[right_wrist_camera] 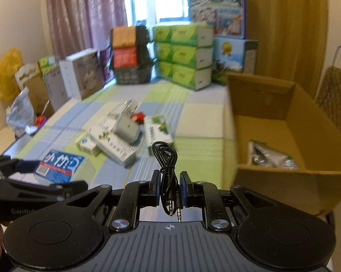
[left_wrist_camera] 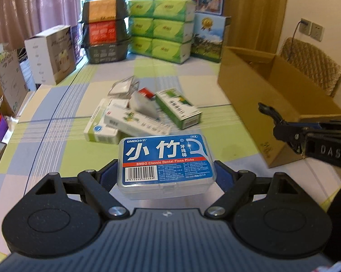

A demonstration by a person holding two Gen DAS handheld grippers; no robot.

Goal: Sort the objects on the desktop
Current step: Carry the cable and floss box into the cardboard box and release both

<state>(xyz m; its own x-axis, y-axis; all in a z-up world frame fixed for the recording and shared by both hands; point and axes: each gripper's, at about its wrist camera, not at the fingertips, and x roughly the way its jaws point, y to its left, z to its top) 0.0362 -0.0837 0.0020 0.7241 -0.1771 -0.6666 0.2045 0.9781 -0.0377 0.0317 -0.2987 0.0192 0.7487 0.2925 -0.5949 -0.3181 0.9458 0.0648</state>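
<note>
Grippers both carry something above the checked tablecloth point(left_wrist_camera: 64, 122). The left gripper point(left_wrist_camera: 165, 172) is held level, its blue pads closed against the two short ends of a clear dental floss box point(left_wrist_camera: 165, 161); the box lies flat between them, long axis running from nine to three o'clock, blue label up with white characters, a red band and a barcode facing the camera. The right gripper point(right_wrist_camera: 169, 188) reaches forward at about one o'clock from the left one, close beside the open cardboard box point(right_wrist_camera: 283, 122). Its jaws are nearly together, pinching a coiled black audio cable point(right_wrist_camera: 167, 158); the loop stands up toward twelve o'clock and the two metal plugs hang back toward six. A silvery packet point(right_wrist_camera: 270, 156) lies on the carton's floor. At twelve o'clock from the left gripper, a pile of green-and-white cartons point(left_wrist_camera: 138, 120) sits mid-table with a white charger-like block point(right_wrist_camera: 127, 128) resting on top.
</note>
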